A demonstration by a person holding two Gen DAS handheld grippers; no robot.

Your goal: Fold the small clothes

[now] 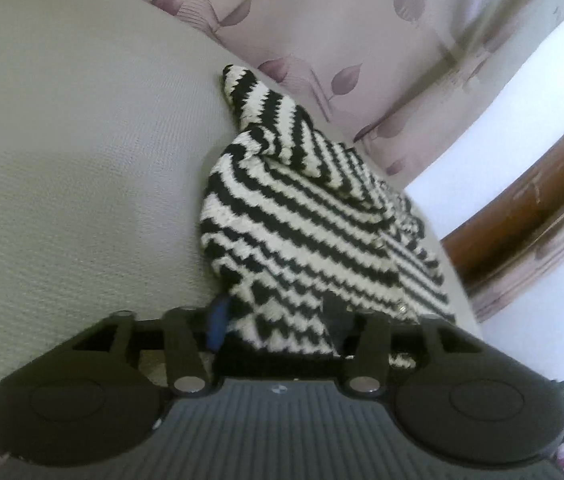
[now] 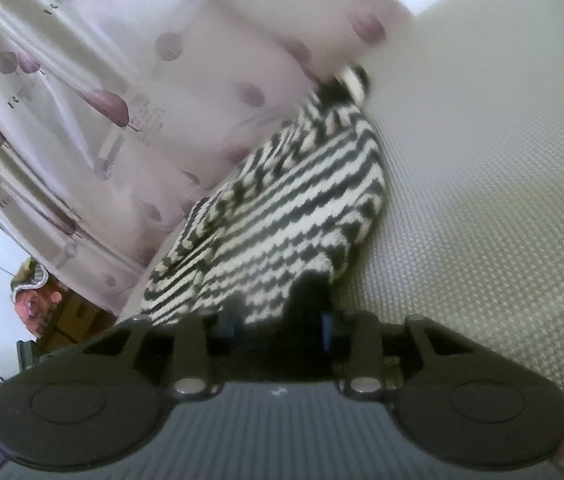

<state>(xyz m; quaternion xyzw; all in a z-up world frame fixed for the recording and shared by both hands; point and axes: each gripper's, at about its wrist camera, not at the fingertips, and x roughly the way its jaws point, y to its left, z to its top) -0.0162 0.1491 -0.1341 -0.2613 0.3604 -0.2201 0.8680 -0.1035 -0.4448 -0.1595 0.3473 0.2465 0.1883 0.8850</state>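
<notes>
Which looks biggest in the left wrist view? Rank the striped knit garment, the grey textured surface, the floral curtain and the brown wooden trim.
1. grey textured surface
2. floral curtain; nearly matches the garment, so that order is unsure
3. striped knit garment, enlarged by nearness to the camera
4. brown wooden trim

So a pale grey-green textured woven surface (image 1: 82, 140) is carrying everything here, and a small black-and-cream striped knitted garment (image 1: 302, 216) is lying bunched up on it, near its edge.
</notes>
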